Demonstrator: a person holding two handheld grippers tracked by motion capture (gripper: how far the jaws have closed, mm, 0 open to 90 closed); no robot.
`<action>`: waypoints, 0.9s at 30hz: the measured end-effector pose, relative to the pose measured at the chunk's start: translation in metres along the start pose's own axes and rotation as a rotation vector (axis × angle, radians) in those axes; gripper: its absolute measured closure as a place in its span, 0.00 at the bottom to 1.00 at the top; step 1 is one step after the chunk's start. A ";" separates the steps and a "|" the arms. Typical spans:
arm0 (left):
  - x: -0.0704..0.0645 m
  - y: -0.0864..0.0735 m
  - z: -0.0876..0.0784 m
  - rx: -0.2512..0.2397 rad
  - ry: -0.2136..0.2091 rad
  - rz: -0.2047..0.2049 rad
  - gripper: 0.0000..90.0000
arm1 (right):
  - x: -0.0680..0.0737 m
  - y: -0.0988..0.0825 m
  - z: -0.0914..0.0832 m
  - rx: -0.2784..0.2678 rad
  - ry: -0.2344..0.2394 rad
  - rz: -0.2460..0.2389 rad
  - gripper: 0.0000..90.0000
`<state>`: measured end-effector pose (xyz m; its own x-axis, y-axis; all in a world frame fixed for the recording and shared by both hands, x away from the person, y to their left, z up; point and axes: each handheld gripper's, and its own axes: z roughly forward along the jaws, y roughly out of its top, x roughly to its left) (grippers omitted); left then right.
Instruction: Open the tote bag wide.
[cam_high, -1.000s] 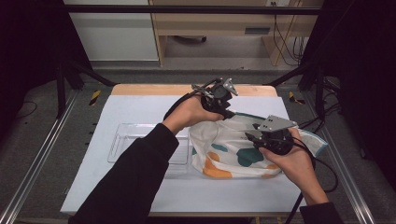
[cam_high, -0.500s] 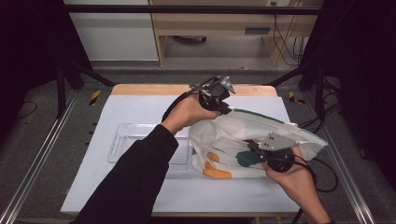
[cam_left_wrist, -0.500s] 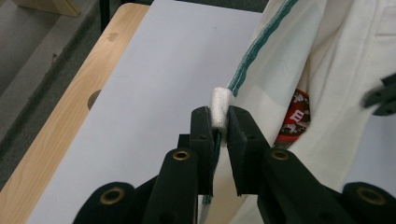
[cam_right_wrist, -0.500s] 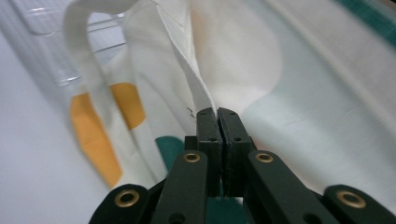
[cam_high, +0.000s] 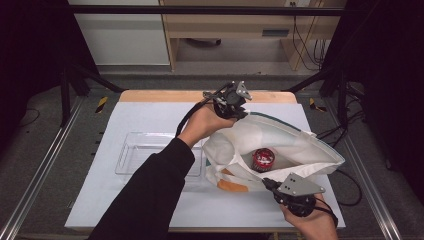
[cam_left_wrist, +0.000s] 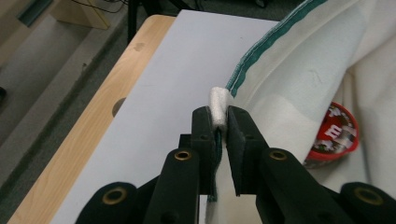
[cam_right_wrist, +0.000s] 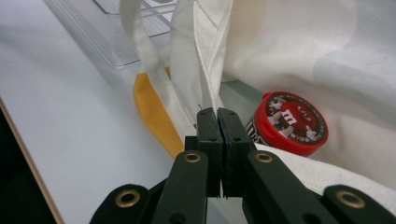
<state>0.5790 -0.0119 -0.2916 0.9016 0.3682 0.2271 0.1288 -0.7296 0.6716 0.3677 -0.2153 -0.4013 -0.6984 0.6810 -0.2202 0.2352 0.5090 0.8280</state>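
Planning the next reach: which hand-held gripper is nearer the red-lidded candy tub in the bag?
Right. The right hand-held gripper pinches the bag edge just below the tub; the left hand-held gripper holds the far rim.

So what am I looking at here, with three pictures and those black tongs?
A person holds a hand-held gripper in each hand; each carries its own camera. The high view looks down on the table. There, the left hand-held gripper pinches the far, green-trimmed rim of a white cloth bag, and the right hand-held gripper pinches its near rim, holding the mouth open. Inside lies a round red-lidded candy tub. A clear plastic tray sits beside the bag. The other two pictures look along each gripper's black jaws, shut on the cloth.
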 end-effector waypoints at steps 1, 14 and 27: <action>0.003 -0.001 0.001 -0.009 0.017 -0.017 0.91 | 0.003 -0.003 -0.003 -0.008 0.007 -0.002 0.99; 0.020 -0.014 -0.003 -0.071 0.116 -0.089 0.91 | 0.016 -0.015 -0.008 -0.005 0.055 0.006 0.99; 0.018 -0.031 0.024 -0.041 0.122 -0.101 0.91 | 0.033 -0.035 0.009 0.030 0.107 0.009 0.99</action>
<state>0.6015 0.0036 -0.3255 0.8277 0.5075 0.2396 0.1969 -0.6623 0.7229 0.3425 -0.2065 -0.4419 -0.7640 0.6262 -0.1554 0.2608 0.5201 0.8133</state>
